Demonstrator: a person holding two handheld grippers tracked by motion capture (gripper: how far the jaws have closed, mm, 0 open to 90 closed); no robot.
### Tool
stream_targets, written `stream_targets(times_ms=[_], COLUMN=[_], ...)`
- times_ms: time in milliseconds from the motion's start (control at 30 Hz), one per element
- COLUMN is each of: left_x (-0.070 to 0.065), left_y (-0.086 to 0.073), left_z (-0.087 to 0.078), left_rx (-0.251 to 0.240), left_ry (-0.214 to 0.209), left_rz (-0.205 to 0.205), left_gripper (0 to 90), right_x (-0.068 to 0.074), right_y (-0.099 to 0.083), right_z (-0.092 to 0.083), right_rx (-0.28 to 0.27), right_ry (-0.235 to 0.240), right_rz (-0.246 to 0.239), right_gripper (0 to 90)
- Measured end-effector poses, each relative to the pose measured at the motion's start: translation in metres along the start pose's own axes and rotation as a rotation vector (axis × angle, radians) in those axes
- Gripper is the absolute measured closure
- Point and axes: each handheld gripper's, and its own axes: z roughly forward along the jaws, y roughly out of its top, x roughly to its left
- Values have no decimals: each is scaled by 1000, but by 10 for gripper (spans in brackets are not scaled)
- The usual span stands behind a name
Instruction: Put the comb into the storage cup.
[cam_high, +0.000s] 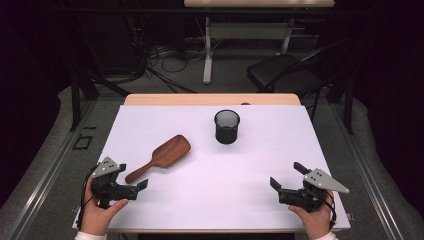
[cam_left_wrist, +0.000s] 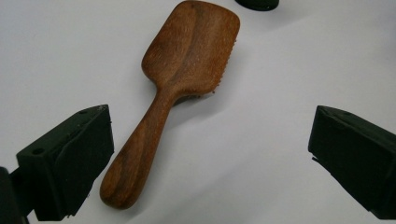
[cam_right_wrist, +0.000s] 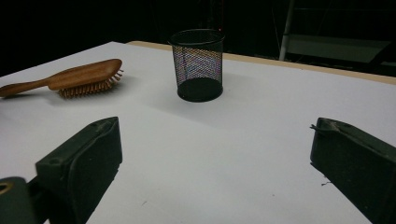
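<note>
From the high view I see my left gripper (cam_high: 131, 176) resting at the near left of the white worktop (cam_high: 260, 150), jaws spread wide and holding nothing, with the handle end of the wooden hairbrush (cam_high: 161, 156) just beside them. The left gripper view puts the handle next to the left jaw, and shows bristles poking out from under the head, so the brush lies bristles down. My right gripper (cam_high: 288, 176) sits at the near right, jaws likewise apart and bare. Its view shows the brush (cam_right_wrist: 70, 77) side-on and the black mesh cup (cam_right_wrist: 198, 64) upright, well apart from the brush. Bare worktop lies between my grippers; the cup stands nearer the far edge.
</note>
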Motion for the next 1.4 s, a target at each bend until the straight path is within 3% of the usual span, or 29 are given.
stream_targets(times_ms=[333, 533, 667, 967, 1400], left_x=[5, 5, 6, 10, 15], left_y=[-1, 1, 3, 10, 23], left_z=[1, 1, 1, 5, 13], left_rx=[74, 106, 109, 117, 128], left_ry=[70, 136, 155, 161, 129], left_rz=[13, 32, 33, 35, 37], left_gripper=[2, 3, 3, 3, 3], right_x=[0, 0, 0, -1, -1], right_y=[-1, -1, -1, -1, -2], right_z=[1, 1, 1, 1, 1], right_rx=[8, 10, 12, 12, 10], right_ry=[2, 2, 2, -8, -12], right_rz=[-4, -2, -3, -6, 5], right_gripper=[27, 28, 30, 31, 33])
